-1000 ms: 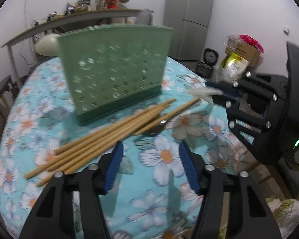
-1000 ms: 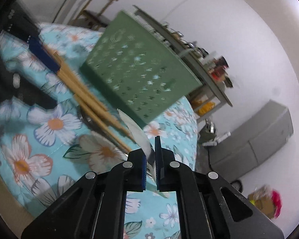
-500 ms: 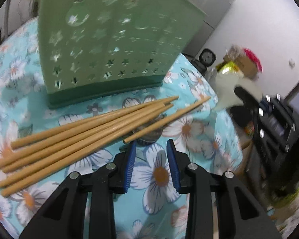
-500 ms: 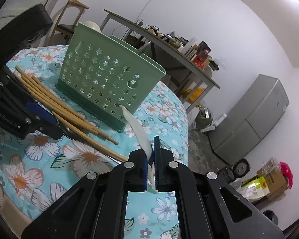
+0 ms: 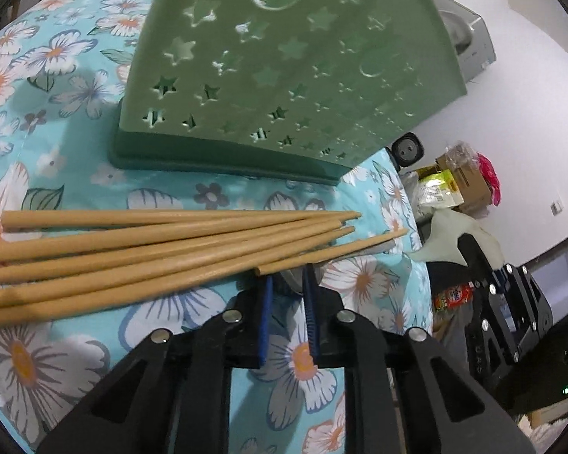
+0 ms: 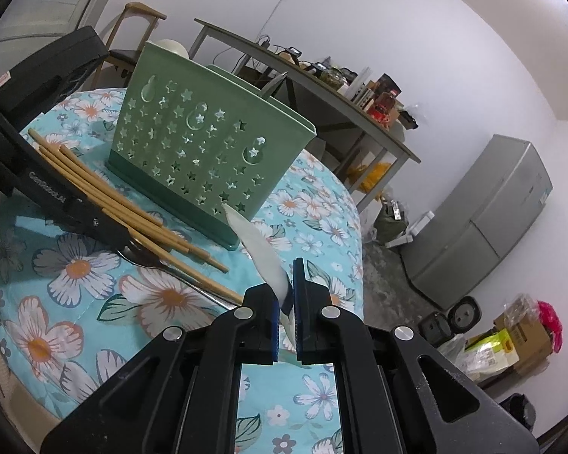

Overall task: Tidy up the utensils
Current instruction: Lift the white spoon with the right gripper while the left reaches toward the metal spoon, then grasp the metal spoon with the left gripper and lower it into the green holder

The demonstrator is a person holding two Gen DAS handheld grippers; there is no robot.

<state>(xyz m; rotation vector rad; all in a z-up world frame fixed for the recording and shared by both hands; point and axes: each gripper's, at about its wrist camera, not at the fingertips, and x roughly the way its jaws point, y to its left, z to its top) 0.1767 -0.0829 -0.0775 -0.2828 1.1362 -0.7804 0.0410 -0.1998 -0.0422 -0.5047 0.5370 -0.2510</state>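
Note:
A green star-punched utensil holder (image 5: 291, 56) (image 6: 208, 143) stands on the flowered tablecloth (image 6: 75, 302), with a metal tip (image 6: 274, 83) poking out of its top. Several wooden chopsticks (image 5: 151, 249) (image 6: 106, 193) lie in front of it, over a metal spoon (image 6: 147, 259). My left gripper (image 5: 288, 276) is low at the near chopstick's end. Its jaws are closing to a narrow gap with the spoon's grey metal (image 5: 289, 283) between the tips. My right gripper (image 6: 284, 283) is shut on a pale flat utensil (image 6: 261, 249) (image 5: 450, 234), held above the table's right side.
The round table's edge falls away just right of the holder. Behind stand a cluttered grey bench (image 6: 322, 75), a wooden chair (image 6: 140, 19) and a grey fridge (image 6: 492, 219). Boxes and bags (image 6: 522, 333) sit on the floor.
My left gripper has come in and down to the chopsticks, rolled, and its jaws have narrowed from wide apart. The right gripper has rolled a little, still gripping the pale utensil.

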